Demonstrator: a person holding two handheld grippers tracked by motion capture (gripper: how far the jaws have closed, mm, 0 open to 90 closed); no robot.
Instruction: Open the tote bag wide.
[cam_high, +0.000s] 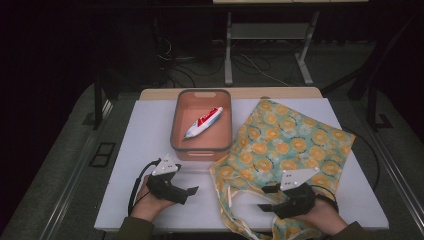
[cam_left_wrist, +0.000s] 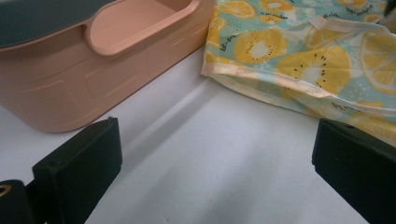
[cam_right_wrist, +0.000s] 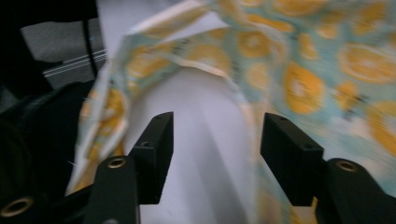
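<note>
A teal cloth bag printed with orange slices (cam_high: 290, 140) lies flat on the right half of the white table (cam_high: 145, 150). Its handles trail toward the near edge. My right gripper (cam_high: 266, 198) hovers over those handles, open. In the right gripper view (cam_right_wrist: 217, 140) a handle strip (cam_right_wrist: 250, 112) runs between the jaws close to the right one, and the pads do not press on it. A salmon plastic bin (cam_high: 176, 125) stands at the centre back with a red and white toothpaste tube (cam_high: 203, 122) inside. My left gripper (cam_high: 186, 195) rests near the bin's front, wide open (cam_left_wrist: 215, 154) over bare table.
In the left gripper view the bin's wall (cam_left_wrist: 93, 79) is ahead on the left and the bag's hemmed edge (cam_left_wrist: 299, 51) ahead on the right. Bare white tabletop lies left of the bin. Cables and a table frame (cam_high: 229, 55) stand on the dark floor beyond.
</note>
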